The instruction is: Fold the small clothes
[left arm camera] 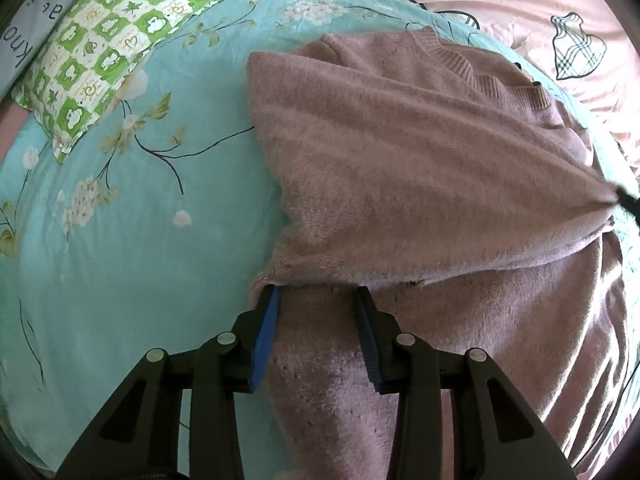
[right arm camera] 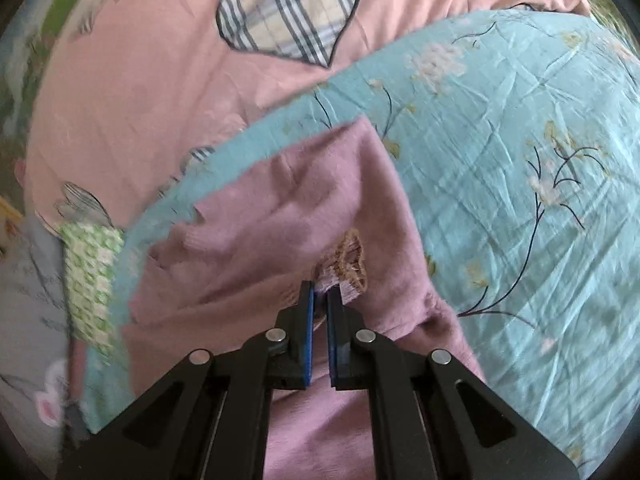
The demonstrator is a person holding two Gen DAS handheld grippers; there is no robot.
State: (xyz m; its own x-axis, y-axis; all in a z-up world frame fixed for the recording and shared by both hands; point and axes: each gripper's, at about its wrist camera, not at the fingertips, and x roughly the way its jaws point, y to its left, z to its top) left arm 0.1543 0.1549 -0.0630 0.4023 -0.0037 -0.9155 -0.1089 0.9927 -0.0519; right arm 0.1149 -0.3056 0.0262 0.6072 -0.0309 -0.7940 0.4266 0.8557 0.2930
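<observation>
My right claw pinches the mauve sweater at its hem, my left claw gapes around the six-o'clock edge, fold barely started on the bed.

A bedroom at home: a bed with a teal floral quilt, a pink sheet with plaid hearts, and a green checked pillow.
</observation>
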